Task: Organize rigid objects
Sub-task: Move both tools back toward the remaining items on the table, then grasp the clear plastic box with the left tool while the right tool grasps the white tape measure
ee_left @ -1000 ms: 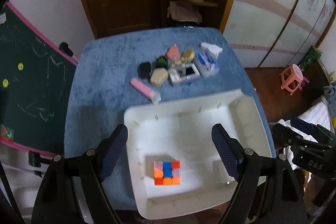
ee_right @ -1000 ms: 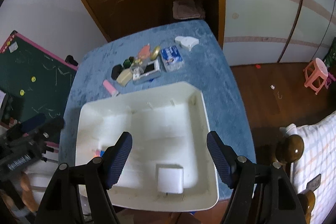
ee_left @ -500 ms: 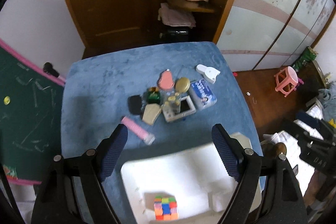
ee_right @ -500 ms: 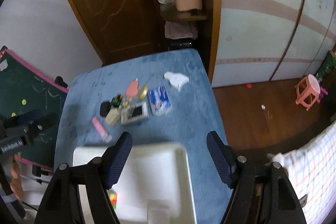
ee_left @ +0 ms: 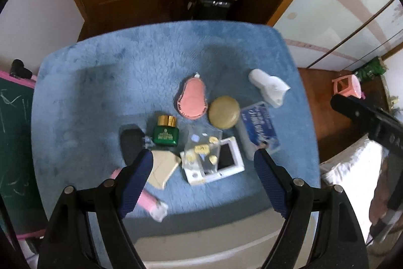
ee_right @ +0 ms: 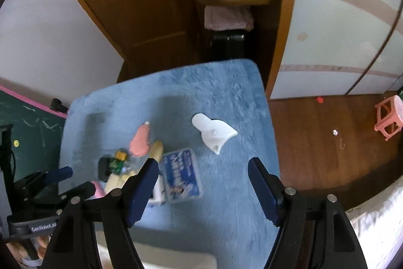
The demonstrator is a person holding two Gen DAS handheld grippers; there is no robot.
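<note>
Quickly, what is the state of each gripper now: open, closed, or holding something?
Left gripper: open, holding nothing, above the pile of small objects.
Right gripper: open, holding nothing, above the blue cloth.

On the worktop [ee_left: 88, 97] the jar [ee_left: 165, 134] lies left of the round tin [ee_left: 224, 112]; the tray [ee_left: 201, 251] sits nearest, before them.

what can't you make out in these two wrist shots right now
- White tray: left wrist view, cut off by the bottom edge, contents unseen.
- Pink stick: left wrist view, partly behind a left gripper finger.
- Blue-label box: right wrist view, print blurred.
- Green jar: right wrist view, too small and blurred.
</note>
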